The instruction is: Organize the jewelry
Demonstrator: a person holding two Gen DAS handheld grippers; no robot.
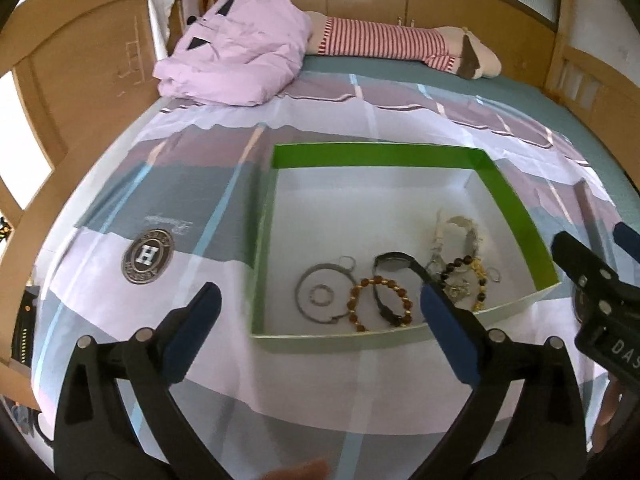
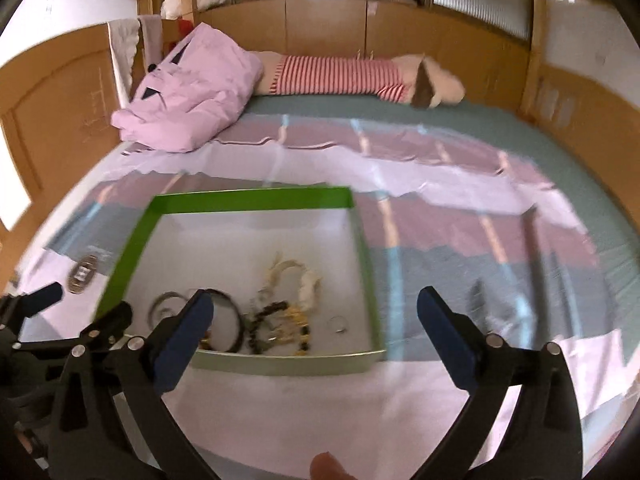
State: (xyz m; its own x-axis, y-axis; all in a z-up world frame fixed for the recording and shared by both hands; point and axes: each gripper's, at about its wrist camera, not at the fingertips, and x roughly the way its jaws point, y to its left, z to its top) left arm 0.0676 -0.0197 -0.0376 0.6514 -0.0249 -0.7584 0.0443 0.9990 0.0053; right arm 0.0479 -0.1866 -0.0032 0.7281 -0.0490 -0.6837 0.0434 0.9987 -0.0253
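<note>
A shallow box with green walls (image 1: 380,156) and a white floor lies on the bed cover. Inside it are a silver bangle (image 1: 304,284), an amber bead bracelet (image 1: 378,280), a black watch (image 1: 394,260), a dark bead bracelet (image 1: 460,264) and a white shell bracelet (image 1: 464,224). My left gripper (image 1: 318,288) hangs open over the box's near wall, nothing between its fingers. My right gripper (image 2: 315,294) is open too, above the near right corner of the box (image 2: 252,200), with a small silver ring (image 2: 339,325) below it. Each gripper shows at the edge of the other's view.
A folded pink duvet (image 1: 236,52) and a red-striped plush toy (image 1: 384,42) lie at the head of the bed. A round H badge (image 1: 148,256) is printed on the cover left of the box. Wooden bed boards (image 1: 80,80) ring the mattress.
</note>
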